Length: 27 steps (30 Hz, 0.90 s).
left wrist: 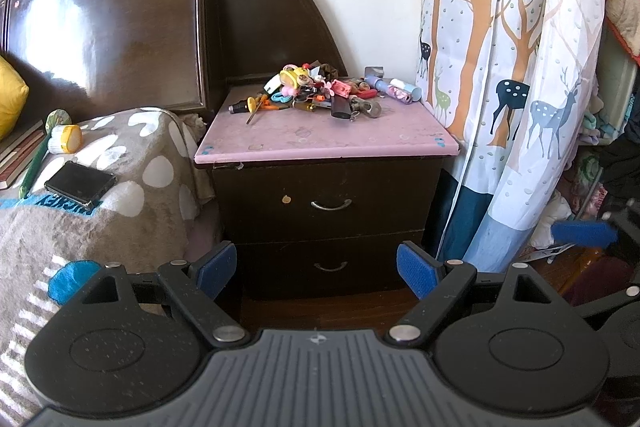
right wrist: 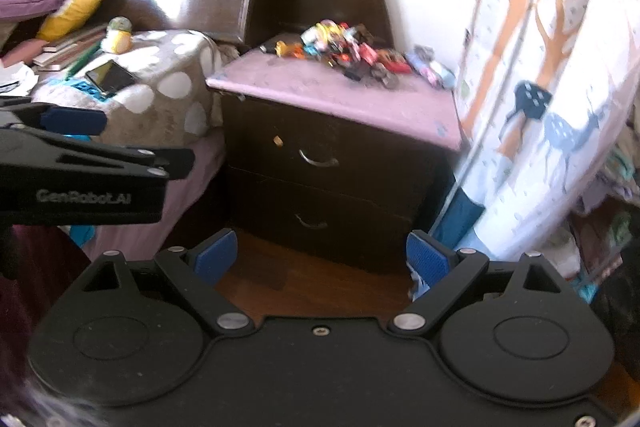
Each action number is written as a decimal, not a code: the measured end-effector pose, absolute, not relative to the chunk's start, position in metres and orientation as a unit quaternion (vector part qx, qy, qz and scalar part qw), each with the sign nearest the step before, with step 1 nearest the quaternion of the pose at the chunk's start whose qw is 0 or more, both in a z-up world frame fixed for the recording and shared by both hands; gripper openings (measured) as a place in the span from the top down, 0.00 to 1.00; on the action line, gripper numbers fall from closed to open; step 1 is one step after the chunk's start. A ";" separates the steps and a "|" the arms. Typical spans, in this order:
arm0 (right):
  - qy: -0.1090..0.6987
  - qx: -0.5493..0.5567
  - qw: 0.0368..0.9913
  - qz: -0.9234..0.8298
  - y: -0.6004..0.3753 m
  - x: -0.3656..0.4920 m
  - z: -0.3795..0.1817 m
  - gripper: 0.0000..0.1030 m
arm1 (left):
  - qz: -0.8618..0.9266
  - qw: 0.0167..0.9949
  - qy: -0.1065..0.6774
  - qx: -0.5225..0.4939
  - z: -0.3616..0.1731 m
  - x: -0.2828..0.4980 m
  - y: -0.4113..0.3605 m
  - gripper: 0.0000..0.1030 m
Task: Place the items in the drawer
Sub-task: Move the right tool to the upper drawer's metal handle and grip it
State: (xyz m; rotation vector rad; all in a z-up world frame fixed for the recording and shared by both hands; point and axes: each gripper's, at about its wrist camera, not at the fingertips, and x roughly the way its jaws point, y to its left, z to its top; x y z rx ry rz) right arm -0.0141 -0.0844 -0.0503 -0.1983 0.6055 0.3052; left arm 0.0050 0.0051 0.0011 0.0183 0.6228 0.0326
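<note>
A dark wooden nightstand (left wrist: pixel 328 195) with a pink top stands ahead, also in the right wrist view (right wrist: pixel 340 163). Its upper drawer (left wrist: pixel 331 203) and lower drawer (left wrist: pixel 330 267) are shut, each with a curved metal handle. A pile of small items (left wrist: pixel 320 93), toys, tools and a screwdriver, lies at the back of the top; it shows in the right wrist view (right wrist: pixel 352 51) too. My left gripper (left wrist: pixel 316 269) is open and empty, some way in front of the lower drawer. My right gripper (right wrist: pixel 322 259) is open and empty, over the wooden floor.
A bed with a grey spotted blanket (left wrist: pixel 100 187) is on the left, carrying a black phone (left wrist: pixel 80 183) and a yellow jar (left wrist: pixel 66 139). A fabric wardrobe with deer print (left wrist: pixel 512 87) stands right of the nightstand. A dark headboard (left wrist: pixel 120 27) is behind.
</note>
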 end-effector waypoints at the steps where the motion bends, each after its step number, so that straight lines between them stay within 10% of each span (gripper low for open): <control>1: 0.282 -0.107 0.941 0.150 -0.084 -0.016 -0.050 0.06 | 0.016 0.951 0.307 0.007 0.000 0.006 0.006 0.15; 27: 0.280 -0.161 0.928 0.187 -0.073 0.104 -0.106 0.01 | 0.023 0.947 0.317 -0.051 -0.051 0.114 0.057 0.02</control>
